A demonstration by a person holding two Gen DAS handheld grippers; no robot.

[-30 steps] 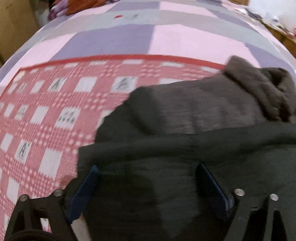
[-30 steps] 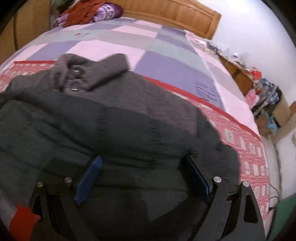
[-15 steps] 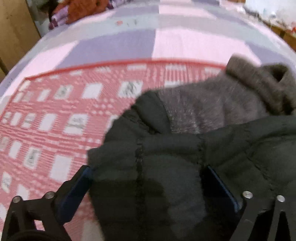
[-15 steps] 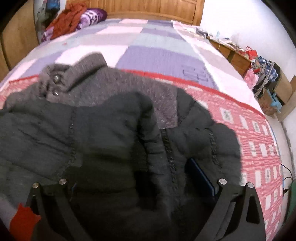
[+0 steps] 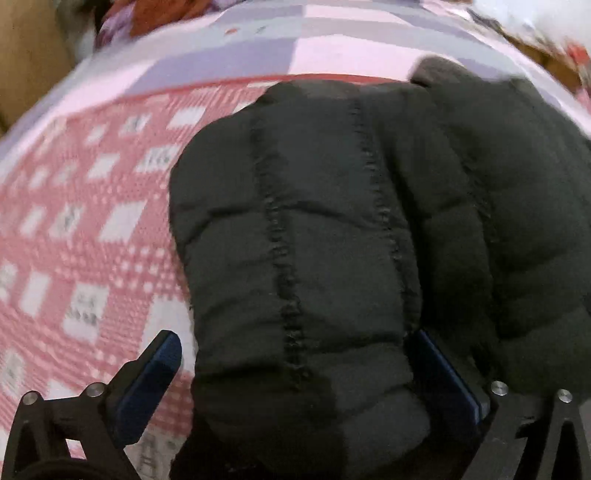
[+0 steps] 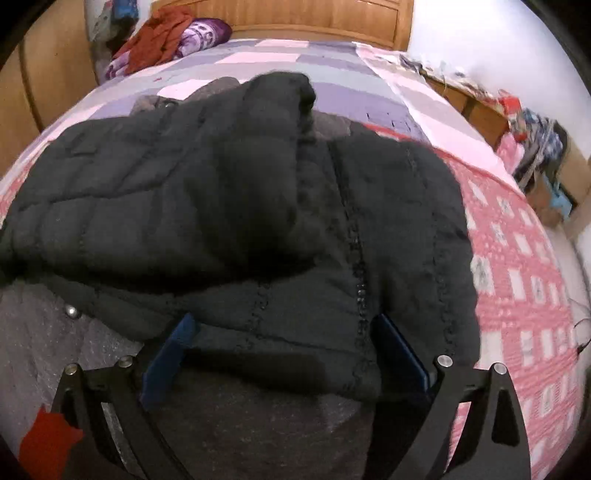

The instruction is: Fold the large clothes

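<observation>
**Now: quilted jacket doubled over on the bed, both tools spread wide**

Currently the black quilted jacket (image 5: pixel 332 240) lies on the red-and-white checked blanket (image 5: pixel 74 229), which covers the near part of a bed under a pink, grey and lilac patchwork quilt (image 6: pixel 280 59).

Left wrist view: left gripper (image 5: pixel 295 373) points steeply down at the jacket. Its jaws are opening; a puffy folded panel sits between them. The left blue pad (image 5: pixel 147 384) stands clear of the fabric, over the blanket; the right pad is hard against the jacket's side, so released rather than clamped. View is motion-blurred.

Right wrist view: right gripper (image 6: pixel 284 350) has its jaws spread wide, with the lower edge of the black folded-over layer lying between them. Neither pad visibly pinches it. Grey fuzzy lining (image 6: pixel 258 424) is exposed below that edge, with a metal snap (image 6: pixel 72 311) at left. The grey collar peeks out at the far side of the jacket.

Background: a heap of rust and purple clothes (image 6: pixel 166 40) by the wooden headboard (image 6: pixel 314 18); clutter along the right wall.
</observation>
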